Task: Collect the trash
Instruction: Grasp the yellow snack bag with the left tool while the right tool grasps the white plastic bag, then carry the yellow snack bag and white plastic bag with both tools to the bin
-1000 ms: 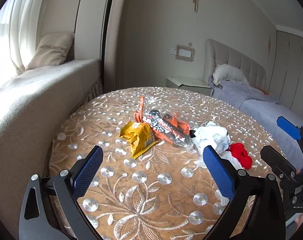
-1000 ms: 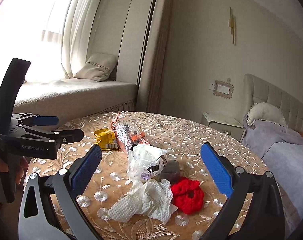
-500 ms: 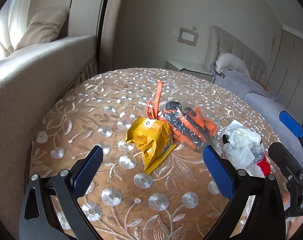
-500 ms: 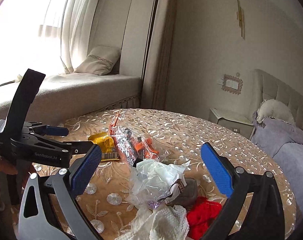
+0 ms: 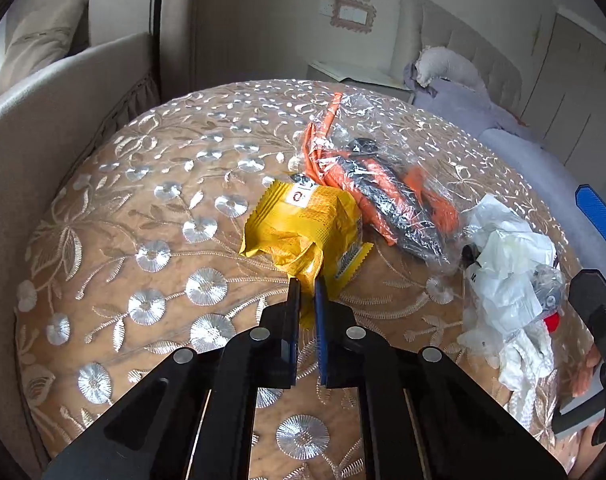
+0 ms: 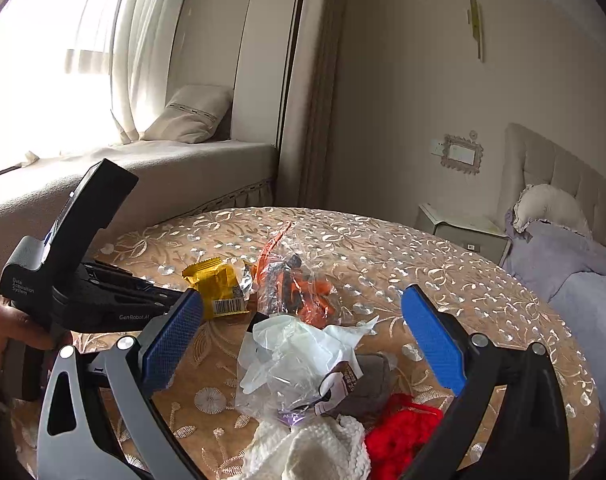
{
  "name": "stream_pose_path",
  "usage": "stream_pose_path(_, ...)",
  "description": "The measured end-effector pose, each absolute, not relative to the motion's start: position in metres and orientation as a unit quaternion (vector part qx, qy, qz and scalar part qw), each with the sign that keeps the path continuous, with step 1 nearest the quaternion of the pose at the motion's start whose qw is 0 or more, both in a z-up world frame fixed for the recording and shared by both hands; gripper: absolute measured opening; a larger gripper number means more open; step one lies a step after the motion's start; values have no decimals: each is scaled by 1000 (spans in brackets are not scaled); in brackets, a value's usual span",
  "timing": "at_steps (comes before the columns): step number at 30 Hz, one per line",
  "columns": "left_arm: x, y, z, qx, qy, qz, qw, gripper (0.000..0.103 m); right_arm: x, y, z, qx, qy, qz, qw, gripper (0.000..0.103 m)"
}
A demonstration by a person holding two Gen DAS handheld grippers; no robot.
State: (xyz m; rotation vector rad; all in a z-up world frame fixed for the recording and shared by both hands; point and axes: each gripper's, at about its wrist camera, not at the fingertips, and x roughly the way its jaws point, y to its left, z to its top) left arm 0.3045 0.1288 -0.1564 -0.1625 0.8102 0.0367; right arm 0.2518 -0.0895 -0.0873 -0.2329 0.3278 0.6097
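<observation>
A crumpled yellow snack wrapper point(image 5: 303, 224) point(image 6: 215, 280) lies on the round embroidered table point(image 5: 143, 240). My left gripper point(image 5: 307, 286) points down at it, jaws closing to a narrow slit with the wrapper's near corner pinched between the pads. Behind the wrapper lies an orange and clear plastic wrapper point(image 5: 383, 188) point(image 6: 295, 280). My right gripper point(image 6: 303, 340) stands open over a crumpled white plastic bag point(image 6: 295, 360) point(image 5: 503, 264), touching nothing. A white tissue point(image 6: 311, 452), a red woolly thing point(image 6: 407, 432) and a grey scrap point(image 6: 371, 384) lie just below it.
A cushioned window seat point(image 6: 183, 160) with a pillow point(image 6: 191, 114) runs behind the table on the left. A nightstand point(image 6: 463, 228) and a bed point(image 6: 575, 264) stand to the right. A person's hand point(image 6: 7, 328) holds the left gripper's handle.
The left gripper moved forward and down to the yellow wrapper and went from wide open to shut on its near corner. The right gripper crept closer to the white bag, still open.
</observation>
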Motion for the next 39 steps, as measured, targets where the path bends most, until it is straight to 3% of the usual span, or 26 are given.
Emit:
stream_pose_path(12,257,124,-108,-83,325,21,942,7,246,-91,-88,-124,175,289,933,99)
stream_pose_path(17,241,117,-104,-83,315,19,945,7,261,-83,-102,-141,237,272,922,97)
stream_pose_path(18,240,116,-104,-82,316,18,945,7,266,-81,-106,-141,257,271,917,91)
stream_pose_path(19,238,115,-105,-83,317,15,945,7,270,-79,-110,-141,274,275,911,61)
stream_pose_path(20,236,114,-103,-84,315,16,945,7,273,-79,-114,-140,287,276,907,45)
stream_pose_path(23,229,111,-98,-83,307,14,948,7,276,-80,-121,-137,315,277,897,31)
stream_pose_path(26,222,106,-90,-79,297,10,951,7,265,-87,-110,-122,298,279,905,27)
stream_pose_path(34,195,72,-65,-64,273,-22,959,7,213,-131,-44,-86,199,263,940,27)
stream_pose_path(39,176,33,-57,-53,265,-59,961,7,175,-163,-30,-94,173,232,953,27)
